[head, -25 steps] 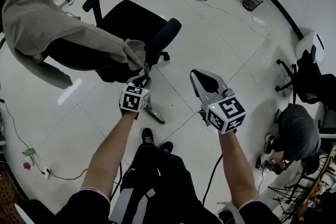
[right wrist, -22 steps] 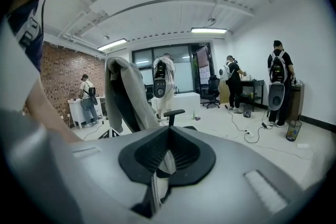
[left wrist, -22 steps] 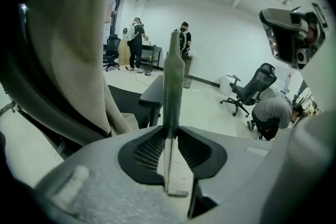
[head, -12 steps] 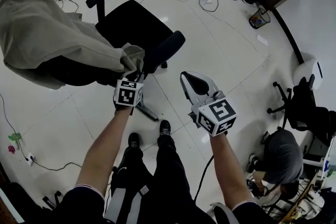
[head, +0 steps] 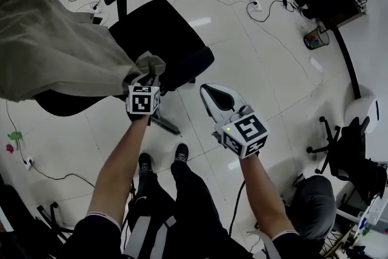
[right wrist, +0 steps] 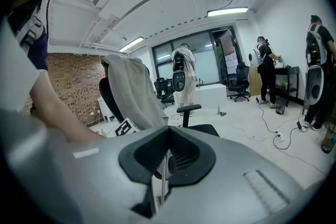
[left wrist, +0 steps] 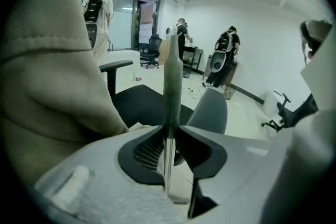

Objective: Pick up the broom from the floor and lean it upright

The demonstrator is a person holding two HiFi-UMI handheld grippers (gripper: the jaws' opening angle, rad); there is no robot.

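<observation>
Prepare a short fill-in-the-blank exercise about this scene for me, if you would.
1. Of the left gripper and the right gripper, the thin broom handle is clamped in the ____ one.
2. The right gripper's jaws are together, holding ____.
3. A beige coat hangs over a black office ____.
Missing words: left; nothing; chair.

Found no word, brand or number legible anywhere. Saw only black-and-white square markers (head: 143, 100), coded patterns rather than letters, on the cube of the left gripper (head: 151, 74) and on the cube of the right gripper (head: 208, 93). Caught one such marker again low in the right gripper view, likewise without letters. Noticed a coloured poster (right wrist: 229, 53) far back in the room, its print too small to read.
</observation>
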